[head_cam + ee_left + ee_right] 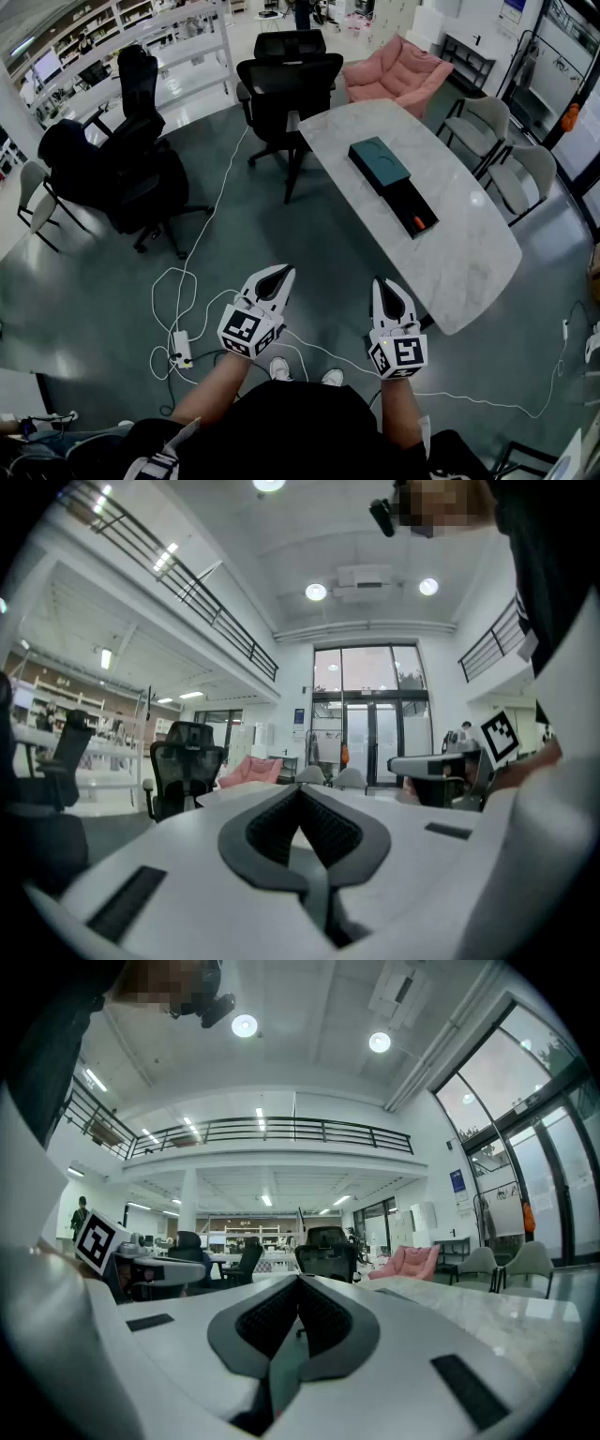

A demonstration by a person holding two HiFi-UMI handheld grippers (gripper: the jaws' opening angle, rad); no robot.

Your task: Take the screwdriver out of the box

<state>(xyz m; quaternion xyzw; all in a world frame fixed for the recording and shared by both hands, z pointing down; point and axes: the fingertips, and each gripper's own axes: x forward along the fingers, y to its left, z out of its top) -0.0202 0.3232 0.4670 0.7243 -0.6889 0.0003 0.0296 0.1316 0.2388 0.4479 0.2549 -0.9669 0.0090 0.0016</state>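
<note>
On the white marble table lies an open black box with an orange-handled screwdriver inside. A dark teal lid lies just beyond it. Both grippers are held level in front of the person, short of the table's near end and well away from the box. My left gripper has its tips together and holds nothing; the same shows in the left gripper view. My right gripper is also shut and empty, its tips meeting in the right gripper view.
Black office chairs stand at the table's far end and at the left. A pink armchair is behind the table, and grey chairs are to its right. White cables and a power strip lie on the floor.
</note>
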